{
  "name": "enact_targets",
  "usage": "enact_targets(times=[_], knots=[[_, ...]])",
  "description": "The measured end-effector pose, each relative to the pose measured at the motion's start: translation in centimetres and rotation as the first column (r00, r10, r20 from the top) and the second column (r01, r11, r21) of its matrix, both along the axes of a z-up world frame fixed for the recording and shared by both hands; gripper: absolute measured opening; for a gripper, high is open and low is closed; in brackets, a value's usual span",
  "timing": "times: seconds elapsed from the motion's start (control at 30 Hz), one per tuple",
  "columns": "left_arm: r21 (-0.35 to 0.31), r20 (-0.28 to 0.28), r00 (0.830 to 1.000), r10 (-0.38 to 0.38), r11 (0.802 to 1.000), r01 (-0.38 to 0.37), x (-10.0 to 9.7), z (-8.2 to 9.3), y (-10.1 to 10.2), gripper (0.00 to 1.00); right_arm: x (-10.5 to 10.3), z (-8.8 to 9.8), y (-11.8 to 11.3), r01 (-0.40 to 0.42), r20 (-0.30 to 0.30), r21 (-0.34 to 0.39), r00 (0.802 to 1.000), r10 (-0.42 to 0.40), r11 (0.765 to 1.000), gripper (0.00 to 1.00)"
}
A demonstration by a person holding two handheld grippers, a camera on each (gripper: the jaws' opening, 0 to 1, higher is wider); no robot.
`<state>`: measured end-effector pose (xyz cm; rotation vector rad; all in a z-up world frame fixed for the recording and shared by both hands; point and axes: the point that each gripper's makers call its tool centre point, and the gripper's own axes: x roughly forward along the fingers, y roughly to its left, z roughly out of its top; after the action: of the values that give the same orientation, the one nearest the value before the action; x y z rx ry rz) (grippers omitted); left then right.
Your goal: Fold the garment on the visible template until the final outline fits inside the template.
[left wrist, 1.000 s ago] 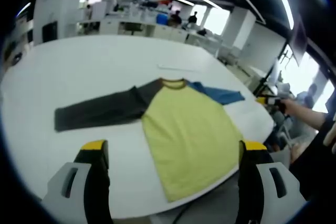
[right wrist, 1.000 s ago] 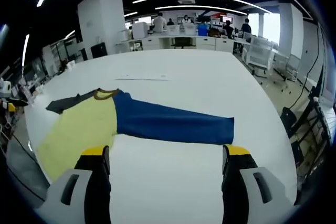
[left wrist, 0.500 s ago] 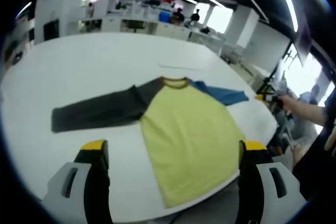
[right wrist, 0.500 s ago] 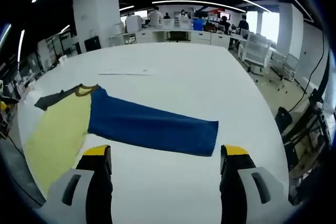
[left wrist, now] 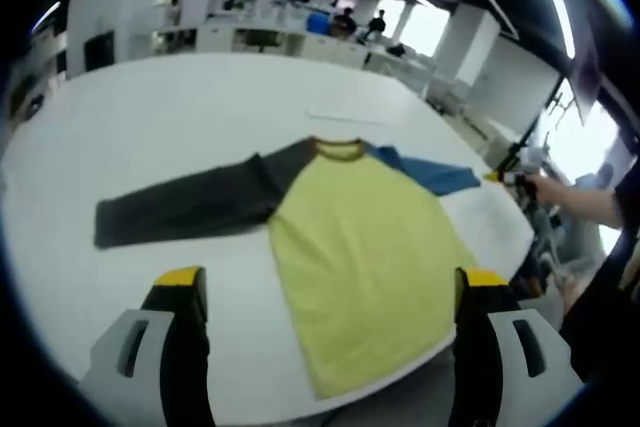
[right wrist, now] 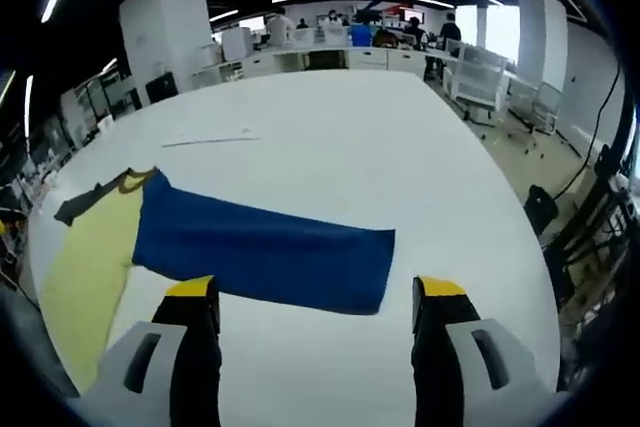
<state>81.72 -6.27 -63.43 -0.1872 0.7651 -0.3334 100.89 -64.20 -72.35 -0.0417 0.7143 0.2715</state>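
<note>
White table [left wrist: 150, 117], shirt [left wrist: 355, 247] flat and unfolded. Both grippers, left [left wrist: 325, 292] and right [right wrist: 315, 297], hover with jaws spread, gripping nothing. Likely next: take the blue sleeve [right wrist: 265, 252] inward.

We see our right tool [right wrist: 315, 292] with jaws spread wide and empty above the white surface [right wrist: 400, 147] — the garment [right wrist: 200, 252] lies flat there, its blue sleeve [right wrist: 265, 257] stretched between our jaws, yellow body to the left
</note>
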Motion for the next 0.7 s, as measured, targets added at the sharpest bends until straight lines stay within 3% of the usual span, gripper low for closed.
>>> enact_targets(times=[0.27, 0.53, 0.7], knots=[[0.007, -0.013, 1.000, -0.007, 1.000, 0.007, 0.8, -0.4, -0.4, 0.99, 1.4, -0.5, -0.2, -0.003, -0.004, -0.013, 1.000, 0.003, 1.000, 0.61], [0.013, -0.031, 0.999, -0.011, 1.000, 0.011, 1.0, -1.0, -0.5, 0.99, 3.2, -1.8, -1.9, 0.035, -0.017, -0.041, 0.999, -0.035, 0.999, 0.51], [0.020, -0.043, 0.999, -0.010, 1.000, 0.010, 1.0, -1.2, -0.4, 0.99, 4.7, -2.4, -3.0, 0.067, -0.014, -0.050, 0.998, -0.068, 0.997, 0.39]])
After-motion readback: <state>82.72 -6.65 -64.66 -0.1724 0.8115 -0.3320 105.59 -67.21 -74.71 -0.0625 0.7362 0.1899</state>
